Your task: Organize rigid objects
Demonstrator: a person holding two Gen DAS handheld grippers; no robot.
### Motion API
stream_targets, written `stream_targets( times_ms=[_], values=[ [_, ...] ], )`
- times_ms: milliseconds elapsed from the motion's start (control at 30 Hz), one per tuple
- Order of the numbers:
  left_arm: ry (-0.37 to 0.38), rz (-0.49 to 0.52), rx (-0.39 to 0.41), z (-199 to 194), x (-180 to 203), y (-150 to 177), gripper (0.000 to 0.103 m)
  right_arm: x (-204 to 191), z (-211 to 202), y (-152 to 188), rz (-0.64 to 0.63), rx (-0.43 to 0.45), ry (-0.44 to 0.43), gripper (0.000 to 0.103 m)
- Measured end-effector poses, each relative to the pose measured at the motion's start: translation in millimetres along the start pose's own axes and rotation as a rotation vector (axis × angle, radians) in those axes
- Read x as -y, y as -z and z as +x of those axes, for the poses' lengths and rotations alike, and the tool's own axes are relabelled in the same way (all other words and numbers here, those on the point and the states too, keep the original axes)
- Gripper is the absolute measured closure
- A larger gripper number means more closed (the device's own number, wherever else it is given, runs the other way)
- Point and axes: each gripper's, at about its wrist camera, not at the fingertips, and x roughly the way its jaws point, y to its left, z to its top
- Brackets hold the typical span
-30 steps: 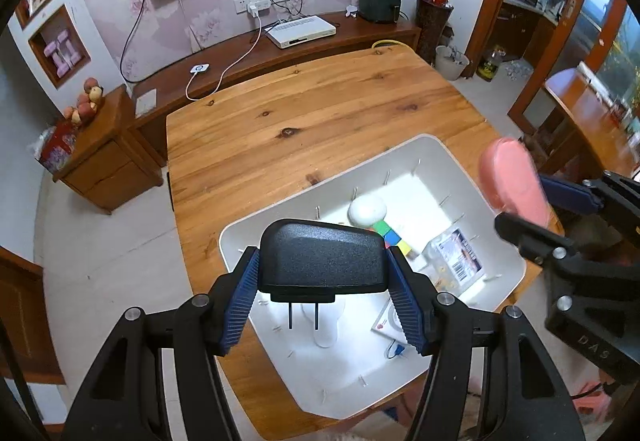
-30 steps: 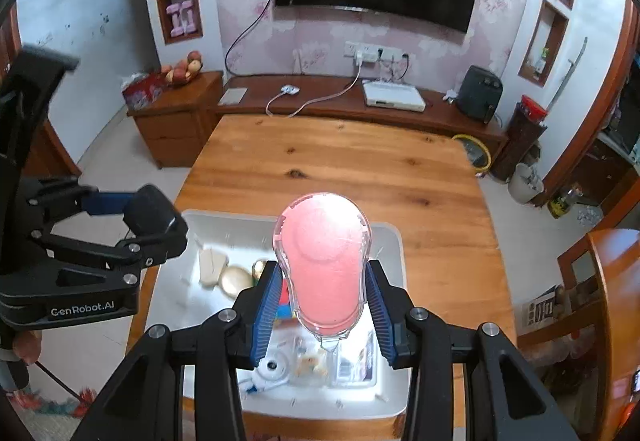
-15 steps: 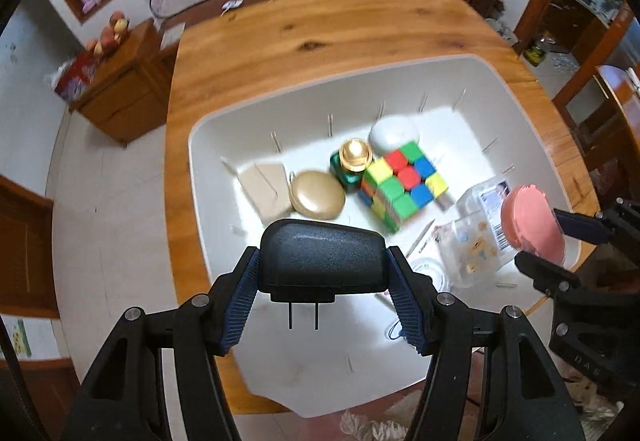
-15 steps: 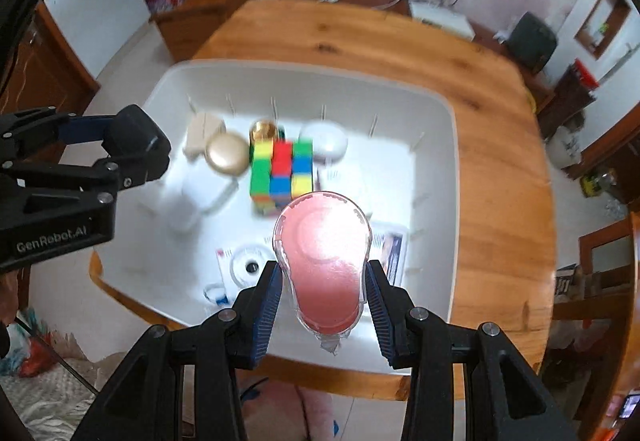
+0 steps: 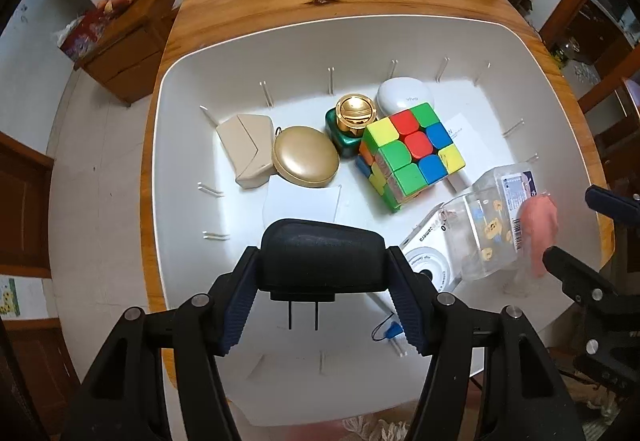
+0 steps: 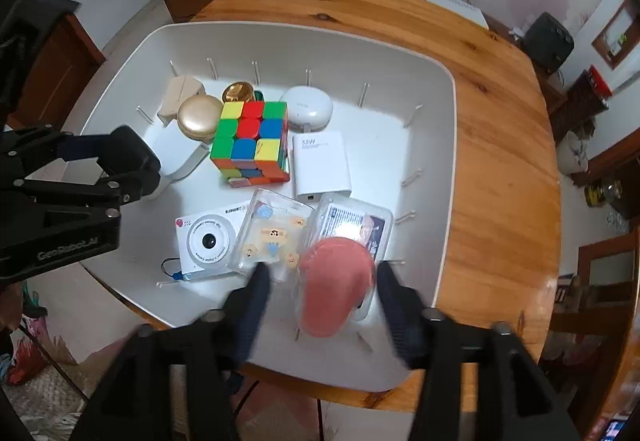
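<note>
Left gripper [image 5: 322, 295] is clamping a black plug adapter [image 5: 322, 259] between its blue pads, prongs pointing back toward the camera, long axis lying straight across the jaws. Right gripper [image 6: 320, 305] is showing its jaws spread wide, both fingers blurred; the pink capsule [image 6: 336, 291] is sitting between them, closer to the right finger, and no pad appears to be pressing it. Judging it let go or nearly so; the blur is leaving this unsure.

The white tray [image 5: 160, 145] is lying directly under both sets of jaws. Bare tray floor is showing just beyond and below the adapter, with a white card [image 5: 300, 203] a little farther ahead. The left gripper is clearly the nearer to that gap, so the coming drop probably turns on lowering straight down, long axis kept crosswise.

Farther ahead of the left jaws:
- one puzzle cube [image 5: 412, 155]
- one gold compact [image 5: 306, 157]
- one beige case [image 5: 248, 149]
- one green bottle with a gold cap [image 5: 354, 121]
- one white earbud case [image 5: 404, 97]

Ahead of the right jaws:
- one white camera [image 6: 206, 243]
- one white charger [image 6: 320, 165]
- two clear packets [image 6: 276, 233]
</note>
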Motion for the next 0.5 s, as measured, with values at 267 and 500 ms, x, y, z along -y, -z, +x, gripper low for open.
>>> stream_targets(
  times_ms=[267, 500],
  values=[
    [-0.014, -0.017, 0.055, -17, 3, -11, 0.023, 6, -19, -8, -0.005, 0.081, 0.001, 0.038],
    [-0.032, -0.036, 0.080, -33, 4, -20, 0.023, 12, -40, -18, 0.020, 0.151, -0.004, 0.038]
  ],
)
